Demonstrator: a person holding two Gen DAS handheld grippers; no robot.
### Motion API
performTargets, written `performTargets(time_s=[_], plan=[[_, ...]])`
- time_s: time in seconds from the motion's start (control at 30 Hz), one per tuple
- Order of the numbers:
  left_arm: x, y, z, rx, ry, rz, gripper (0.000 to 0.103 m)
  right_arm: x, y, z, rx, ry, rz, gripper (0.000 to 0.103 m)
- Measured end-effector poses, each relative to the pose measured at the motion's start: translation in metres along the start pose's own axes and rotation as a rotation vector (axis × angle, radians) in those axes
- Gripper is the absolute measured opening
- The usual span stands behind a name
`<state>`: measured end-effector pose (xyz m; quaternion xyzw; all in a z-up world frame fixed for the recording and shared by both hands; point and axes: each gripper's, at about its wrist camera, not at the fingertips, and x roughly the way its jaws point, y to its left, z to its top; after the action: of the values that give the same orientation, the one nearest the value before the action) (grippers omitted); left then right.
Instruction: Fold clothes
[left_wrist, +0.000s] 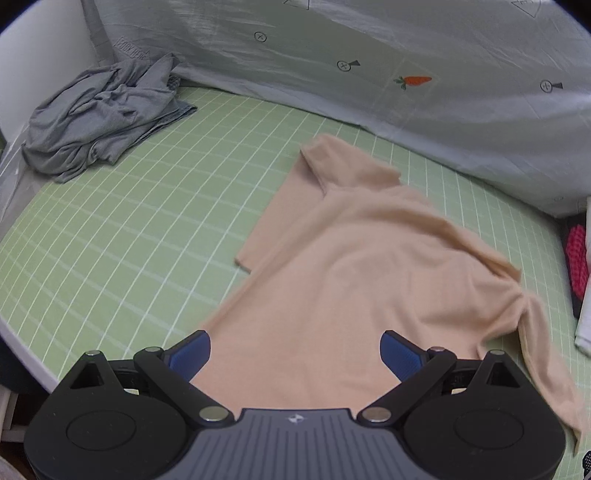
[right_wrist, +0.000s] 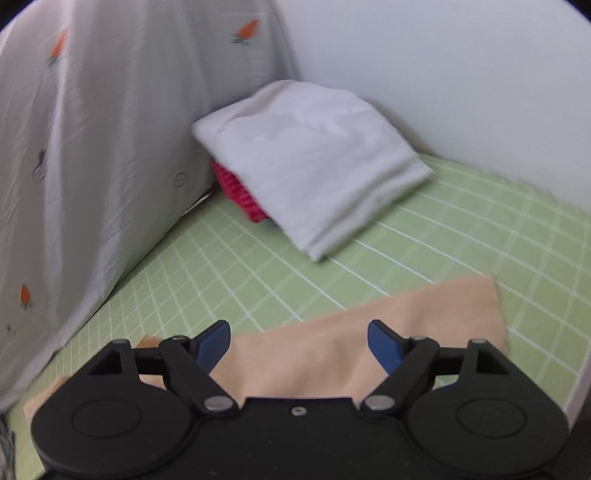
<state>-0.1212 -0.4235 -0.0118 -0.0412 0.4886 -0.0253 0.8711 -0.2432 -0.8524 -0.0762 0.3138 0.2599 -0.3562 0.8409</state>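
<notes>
Currently: peach T-shirt (left_wrist: 354, 266), soft, limp, light; grasp at hem corners; left gripper (left_wrist: 295, 354) and right gripper (right_wrist: 299, 343) fingers apart, empty

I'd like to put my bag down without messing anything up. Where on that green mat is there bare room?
The widest bare stretch of green mat lies between the crumpled grey clothes and the peach shirt. A smaller patch separates the shirt from the folded white garment. That corner, with the red knit, is crowded.
</notes>
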Motion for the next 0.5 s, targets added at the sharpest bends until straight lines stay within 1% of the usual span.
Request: performTargets(time_s=[0.13, 0.2, 0.27, 0.37, 0.43, 0.5], plan=[[0.017, -0.004, 0.034, 0.059, -0.038, -0.005, 0.098, 0.015, 0.046, 0.009, -0.134, 0.006, 0.046, 0.088], [0.032, -0.004, 0.053, 0.068, -0.047, -0.006, 0.098, 0.029, 0.066, 0.012, -0.197, 0.018, 0.055, 0.088], [0.051, -0.006, 0.074, 0.071, -0.047, -0.014, 0.098, 0.049, 0.084, 0.014, -0.232, 0.041, 0.056, 0.088], [0.082, -0.016, 0.102, 0.118, -0.045, -0.030, 0.098, 0.083, 0.110, 0.016, -0.274, 0.085, 0.047, 0.088], [0.102, -0.023, 0.120, 0.150, -0.044, -0.041, 0.098, 0.108, 0.125, 0.016, -0.306, 0.129, 0.023, 0.088], [0.122, -0.030, 0.139, 0.182, -0.043, -0.052, 0.098, 0.128, 0.137, 0.015, -0.327, 0.176, 0.021, 0.087]])
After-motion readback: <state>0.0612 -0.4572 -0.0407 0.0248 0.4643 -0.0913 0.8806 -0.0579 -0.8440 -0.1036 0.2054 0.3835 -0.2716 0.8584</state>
